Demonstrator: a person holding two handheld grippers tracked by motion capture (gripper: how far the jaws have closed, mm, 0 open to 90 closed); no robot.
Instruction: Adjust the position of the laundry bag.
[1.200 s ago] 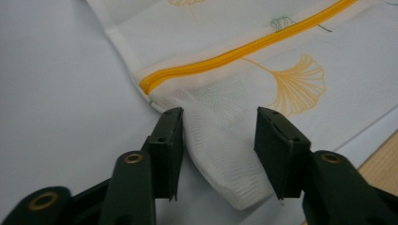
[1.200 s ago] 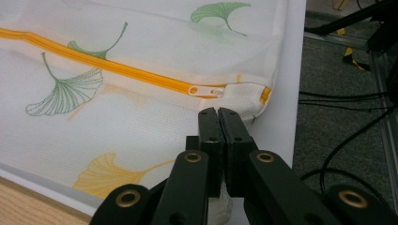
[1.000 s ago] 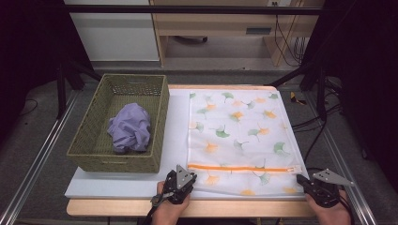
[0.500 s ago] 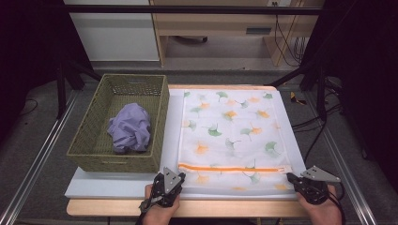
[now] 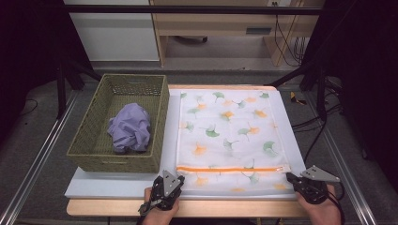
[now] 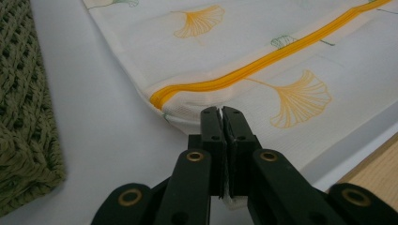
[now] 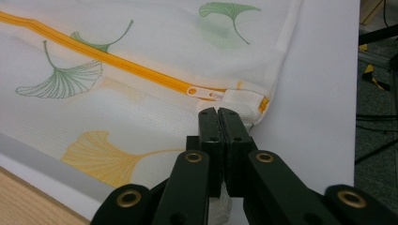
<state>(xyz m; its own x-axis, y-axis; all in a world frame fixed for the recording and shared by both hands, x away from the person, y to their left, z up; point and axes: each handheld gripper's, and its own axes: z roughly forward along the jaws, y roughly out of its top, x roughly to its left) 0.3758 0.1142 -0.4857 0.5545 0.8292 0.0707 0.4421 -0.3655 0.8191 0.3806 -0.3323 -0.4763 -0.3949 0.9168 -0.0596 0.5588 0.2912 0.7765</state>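
A white mesh laundry bag (image 5: 230,129) printed with green and orange ginkgo leaves lies flat on the white table mat (image 5: 287,136). Its orange zipper (image 5: 230,169) runs across near the front, with the zipper pull (image 7: 199,91) at the right end. My left gripper (image 5: 174,179) is shut on the bag's near left corner, and white fabric shows pinched between the jaws of the left gripper (image 6: 221,112). My right gripper (image 5: 292,178) is shut on the near right corner, just below the zipper's end tab; the right gripper (image 7: 218,112) also holds white mesh.
A green woven basket (image 5: 89,136) stands left of the bag and holds a crumpled lilac cloth (image 5: 130,127). The table's wooden front edge (image 5: 234,208) runs just below the grippers. Black stands and cables (image 5: 319,117) crowd the right side.
Both grippers have shifted a little to the left and toward the front edge, dragging the bag with them; it now lies closer to the basket. The jaws stayed shut.
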